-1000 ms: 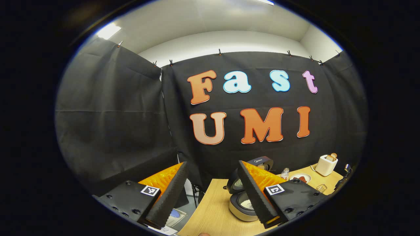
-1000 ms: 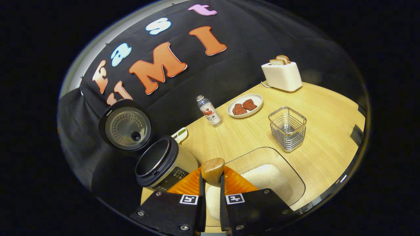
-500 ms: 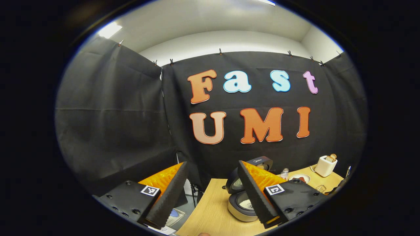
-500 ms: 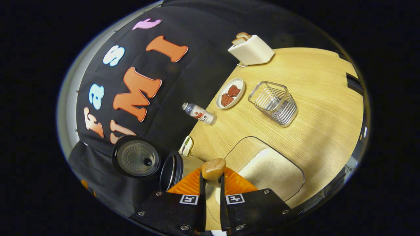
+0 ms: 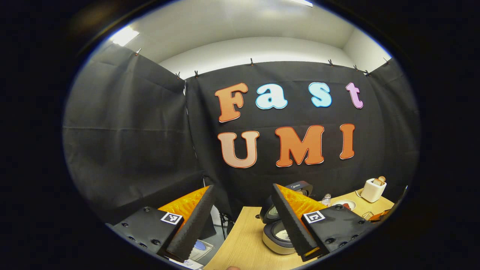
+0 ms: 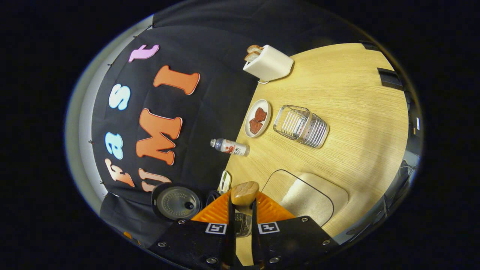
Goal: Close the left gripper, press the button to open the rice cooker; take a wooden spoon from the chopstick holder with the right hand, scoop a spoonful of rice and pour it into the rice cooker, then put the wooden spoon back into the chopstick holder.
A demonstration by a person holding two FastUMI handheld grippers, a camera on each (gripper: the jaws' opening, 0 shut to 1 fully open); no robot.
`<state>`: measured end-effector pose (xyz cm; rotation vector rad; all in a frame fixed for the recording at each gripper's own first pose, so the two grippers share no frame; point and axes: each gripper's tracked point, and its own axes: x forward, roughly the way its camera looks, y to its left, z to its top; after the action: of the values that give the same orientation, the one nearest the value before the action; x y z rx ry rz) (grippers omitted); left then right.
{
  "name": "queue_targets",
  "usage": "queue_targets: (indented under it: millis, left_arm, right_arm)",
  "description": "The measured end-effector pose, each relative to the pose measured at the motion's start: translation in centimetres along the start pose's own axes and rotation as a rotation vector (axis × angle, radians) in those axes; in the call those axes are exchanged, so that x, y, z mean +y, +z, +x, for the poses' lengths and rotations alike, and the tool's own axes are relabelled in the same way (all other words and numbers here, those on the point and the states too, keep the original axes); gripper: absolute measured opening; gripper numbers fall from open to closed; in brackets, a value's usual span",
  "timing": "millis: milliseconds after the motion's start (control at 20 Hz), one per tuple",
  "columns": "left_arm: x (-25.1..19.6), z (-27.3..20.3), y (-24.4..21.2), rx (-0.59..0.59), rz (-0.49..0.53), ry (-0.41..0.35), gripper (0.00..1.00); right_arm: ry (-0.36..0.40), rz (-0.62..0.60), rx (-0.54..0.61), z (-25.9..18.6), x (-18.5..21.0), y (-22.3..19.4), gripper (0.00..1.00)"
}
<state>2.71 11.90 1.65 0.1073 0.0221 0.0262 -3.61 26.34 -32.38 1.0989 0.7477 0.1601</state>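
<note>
Right tool [image 6: 242, 213] pinches a wooden spoon [image 6: 244, 192] above the tabletop [image 6: 352, 101], toaster [image 6: 269, 63] at 12 o'clock; left tool [image 5: 240, 221] spread.

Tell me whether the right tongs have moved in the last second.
Yes. The right tongs, shut on the wooden spoon, rolled: the toaster swung from upper right toward top centre.

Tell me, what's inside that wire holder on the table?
The wire chopstick holder looks empty: only its bars and base show through. The wooden spoon is clamped in the right gripper.
</note>
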Motion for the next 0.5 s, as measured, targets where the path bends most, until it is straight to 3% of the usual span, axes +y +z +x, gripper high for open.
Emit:
queue_targets:
  millis: [100, 200, 350, 500]
  left_arm:
    - [0.1, 0.0, -0.1, 0.004, -0.008, -0.002, 1.0]
    - [0.3, 0.0, -0.2, 0.007, -0.01, 0.002, 0.96]
    - [0.3, -0.1, -0.1, 0.004, -0.013, 0.001, 1.0]
    - [0.2, -0.2, -0.1, 0.0, -0.013, -0.003, 0.96]
  right_arm:
    - [0.006, 0.012, 0.003, -0.5, 0.4, 0.1, 0.16]
    - [0.008, 0.023, 0.008, -0.7, 0.8, 0.0, 0.16]
    - [0.028, 0.066, 0.014, -1.0, 2.0, 0.1, 0.16]
    - [0.046, 0.088, 0.021, -0.9, 3.5, -0.1, 0.16]
